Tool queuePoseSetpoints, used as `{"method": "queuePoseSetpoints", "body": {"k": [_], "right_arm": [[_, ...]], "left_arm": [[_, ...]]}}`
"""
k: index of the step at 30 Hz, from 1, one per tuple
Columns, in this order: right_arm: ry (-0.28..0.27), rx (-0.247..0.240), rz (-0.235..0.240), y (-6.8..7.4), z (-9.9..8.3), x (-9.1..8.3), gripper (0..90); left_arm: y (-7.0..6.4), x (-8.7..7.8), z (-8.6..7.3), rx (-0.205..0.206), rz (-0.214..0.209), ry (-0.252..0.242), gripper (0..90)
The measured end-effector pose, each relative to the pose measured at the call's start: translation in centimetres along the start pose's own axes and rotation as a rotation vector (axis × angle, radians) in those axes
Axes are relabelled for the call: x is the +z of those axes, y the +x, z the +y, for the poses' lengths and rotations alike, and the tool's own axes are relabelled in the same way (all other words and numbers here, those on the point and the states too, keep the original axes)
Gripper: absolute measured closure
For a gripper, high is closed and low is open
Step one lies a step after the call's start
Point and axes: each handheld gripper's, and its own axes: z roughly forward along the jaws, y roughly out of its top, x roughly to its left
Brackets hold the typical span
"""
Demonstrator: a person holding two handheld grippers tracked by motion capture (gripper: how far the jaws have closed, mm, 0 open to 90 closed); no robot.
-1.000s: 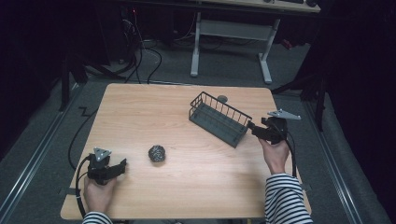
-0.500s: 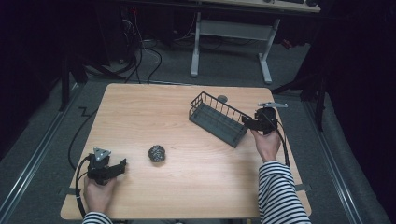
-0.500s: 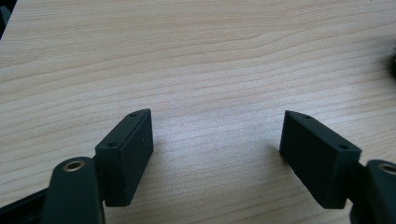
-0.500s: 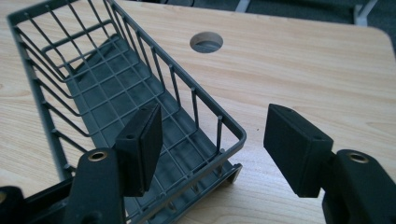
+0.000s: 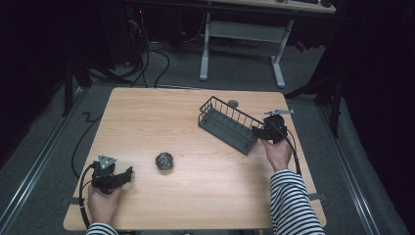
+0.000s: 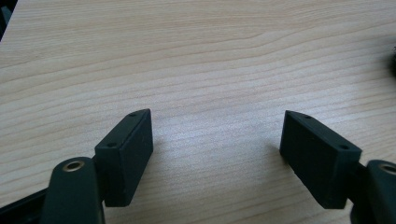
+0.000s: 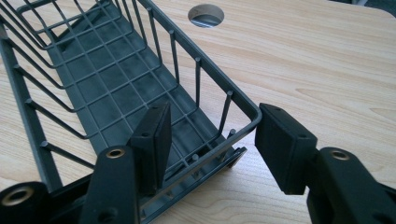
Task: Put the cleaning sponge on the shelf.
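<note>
A: What is the basket point(image 5: 229, 125) like?

B: A long, narrow wire basket, dark grey, with thin upright bars, a rounded top rim and a grid floor over a flat dark base. It lies slantwise on the right half of the table point(image 5: 195, 112), one short end near the right edge.

A: And the right gripper point(image 7: 212, 135)?

B: It sits at that near corner. Its jaws are spread, one blocky black pad inside the basket over the grid floor, the other outside, just beside the rim's rounded corner. I cannot tell whether either pad touches the wire. In the high view the right gripper point(image 5: 262, 131) meets the basket's end, with the hand point(image 5: 277, 152) behind it and a striped sleeve point(image 5: 292, 200) below.

A: What else is there?

B: A small dark crumpled ball point(image 5: 165, 160), rough and shiny, lies well apart from the basket, left of centre. The left gripper point(image 5: 122, 175) rests near the front left corner, near the ball. Its jaws are wide apart over bare wood point(image 6: 215, 135), matte black blocks with screw holes.

A: The table itself?

B: Pale wood grain, rounded corners, a round hole point(image 7: 205, 15) beyond the basket.
</note>
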Motion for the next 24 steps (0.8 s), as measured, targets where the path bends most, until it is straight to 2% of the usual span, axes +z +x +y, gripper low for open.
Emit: {"method": "queuePoseSetpoints", "body": {"k": [4,21,24], "right_arm": [[-0.012,0.005,0.009,0.0,-0.2,-0.1,48.1],[0.009,-0.040,0.021,0.1,-0.8,-0.9,49.6],[-0.006,-0.035,0.030,0.2,-1.2,-1.2,49.5]], "left_arm": [[0.0,0.0,0.0,0.001,0.002,0.001,26.0],[0.0,0.1,0.1,0.002,0.001,-0.001,26.5],[0.0,0.1,0.0,0.002,0.001,-0.001,26.5]]}}
